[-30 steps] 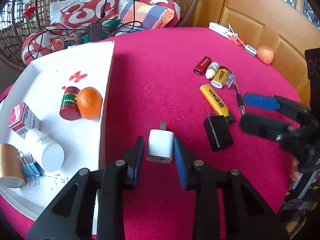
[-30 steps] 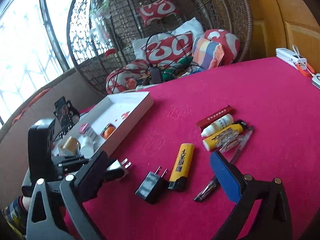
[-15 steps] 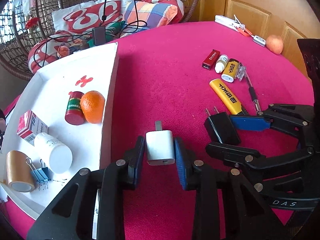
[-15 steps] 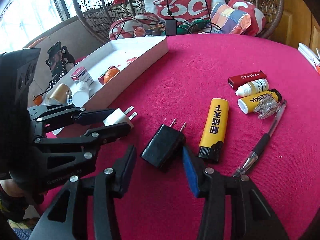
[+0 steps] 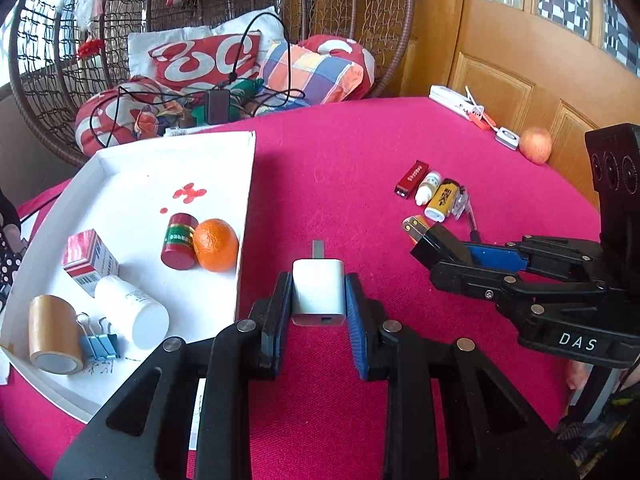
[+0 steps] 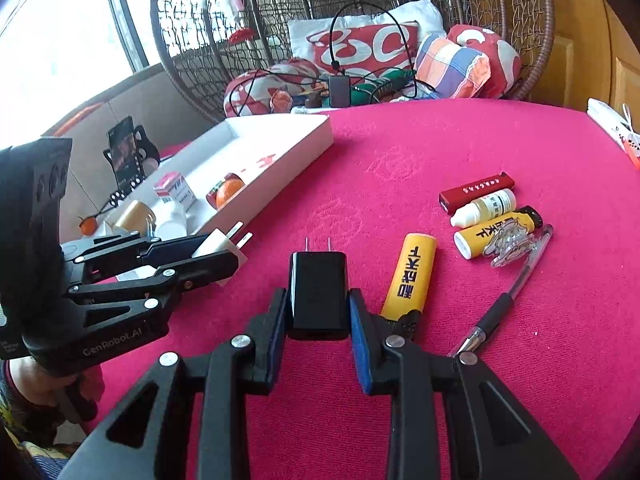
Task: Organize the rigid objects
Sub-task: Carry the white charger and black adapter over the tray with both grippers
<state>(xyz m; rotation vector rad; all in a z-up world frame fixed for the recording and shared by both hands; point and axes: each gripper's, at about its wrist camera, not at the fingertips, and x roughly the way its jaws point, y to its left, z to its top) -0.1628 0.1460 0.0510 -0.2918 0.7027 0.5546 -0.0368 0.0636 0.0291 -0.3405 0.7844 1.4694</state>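
Chargers in both claws now! Left claw [image 5: 319, 304] is pinching down on the white charger [image 5: 318, 293], pads flat on its two sides, prongs pointing away, and its jaws are closing tighter. Right claw [image 6: 318, 316] is closing on the black charger [image 6: 319, 293], which sits square between the blue pads with its prongs forward; the pads look pressed on its sides. Gripping the flat flanks makes sense, I'd say: blocky plugs won't twist that way. White tray [image 5: 246, 216] waits just left of the white charger, already holding an orange [image 5: 216, 245] and bottles. Yellow lighter [image 6: 410, 274] lies on the pink desk [image 6: 400, 152] just right of the black charger
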